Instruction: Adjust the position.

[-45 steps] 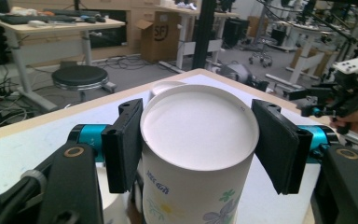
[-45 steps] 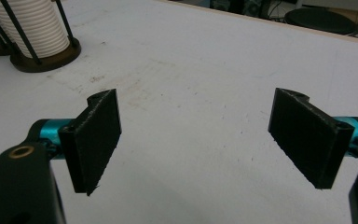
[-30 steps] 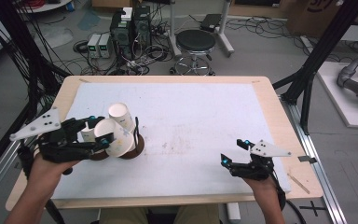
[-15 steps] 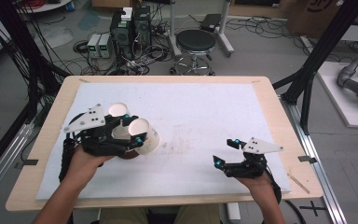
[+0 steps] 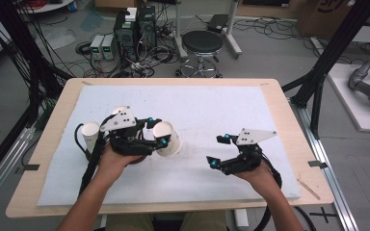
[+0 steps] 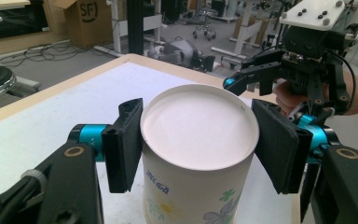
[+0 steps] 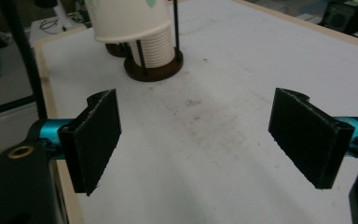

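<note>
A black round stool (image 5: 202,43) stands on the floor at top centre of the high view, computer boxes (image 5: 134,25) and tangled cables (image 5: 147,60) to its left, a cardboard box (image 5: 328,14) at the upper right.

Each black two-jaw left gripper (image 5: 160,133) and right gripper (image 5: 219,150) carries ribbed flat black pads on turquoise metal collars, brass-ringed screw holes behind the jaws, a grey three-cornered plate with dark screws above, and a trailing black cable.
</note>
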Demonstrator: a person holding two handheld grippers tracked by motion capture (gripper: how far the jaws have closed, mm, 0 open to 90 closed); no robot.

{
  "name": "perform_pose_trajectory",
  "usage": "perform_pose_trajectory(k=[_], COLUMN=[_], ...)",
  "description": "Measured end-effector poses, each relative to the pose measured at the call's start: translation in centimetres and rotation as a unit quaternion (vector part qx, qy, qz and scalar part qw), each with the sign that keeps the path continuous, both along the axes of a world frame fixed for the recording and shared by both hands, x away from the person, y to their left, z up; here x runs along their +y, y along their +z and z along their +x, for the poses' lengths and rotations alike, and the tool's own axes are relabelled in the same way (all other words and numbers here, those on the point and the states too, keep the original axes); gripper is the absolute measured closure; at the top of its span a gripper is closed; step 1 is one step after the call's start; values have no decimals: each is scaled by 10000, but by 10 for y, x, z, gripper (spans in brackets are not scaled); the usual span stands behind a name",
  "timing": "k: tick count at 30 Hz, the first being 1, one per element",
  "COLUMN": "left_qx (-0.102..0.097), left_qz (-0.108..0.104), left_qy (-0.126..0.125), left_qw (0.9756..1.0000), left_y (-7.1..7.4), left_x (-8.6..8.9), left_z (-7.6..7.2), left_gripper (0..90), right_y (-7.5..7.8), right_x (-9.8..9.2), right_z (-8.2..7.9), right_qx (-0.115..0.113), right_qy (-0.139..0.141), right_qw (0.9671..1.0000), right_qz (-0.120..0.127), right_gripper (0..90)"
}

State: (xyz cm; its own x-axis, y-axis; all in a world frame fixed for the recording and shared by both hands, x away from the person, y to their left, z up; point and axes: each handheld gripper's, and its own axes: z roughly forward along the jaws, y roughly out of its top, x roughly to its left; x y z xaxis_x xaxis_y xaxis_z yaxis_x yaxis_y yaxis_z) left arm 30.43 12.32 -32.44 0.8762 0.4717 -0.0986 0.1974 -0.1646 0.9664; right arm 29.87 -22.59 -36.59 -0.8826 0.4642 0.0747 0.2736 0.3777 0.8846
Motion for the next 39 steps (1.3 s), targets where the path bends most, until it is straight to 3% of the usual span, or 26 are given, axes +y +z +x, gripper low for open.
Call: perform_pose_trajectory(k=[3, 5, 6, 9, 12, 21, 32, 39], left_qx=[-2, -43, -40, -10, 19, 98, 149, 153], left_qz=[4, 101, 97, 6, 102, 114, 42, -41], left_qy=[-96, -147, -159, -197, -281, -488, -784, -837], left_qw=[10000, 9998, 9998, 9998, 9996, 9987, 9968, 9964], left_y=[-5, -7, -7, -8, -10, -14, -20, -22], left_x=[-7, -10, -11, -10, -13, -22, -39, -44], left_z=[2, 2, 3, 4, 5, 2, 0, 0], left_gripper=[371, 371, 371, 372, 372, 374, 375, 374], right_y=[6, 7, 9, 7, 2, -12, -20, -25], right_x=[18, 22, 33, 46, 54, 62, 61, 58], right_z=[5, 6, 10, 15, 16, 18, 15, 17], right_qx=[-48, -64, -96, -72, -83, 115, 171, 147], right_qy=[284, 326, 444, 557, 662, 821, 977, 1083], right_qw=[9996, 9994, 9990, 9984, 9978, 9964, 9946, 9932], right_qz=[-81, -79, -57, -10, 2, 152, 320, 400], right_gripper=[174, 174, 174, 174, 174, 174, 175, 252])
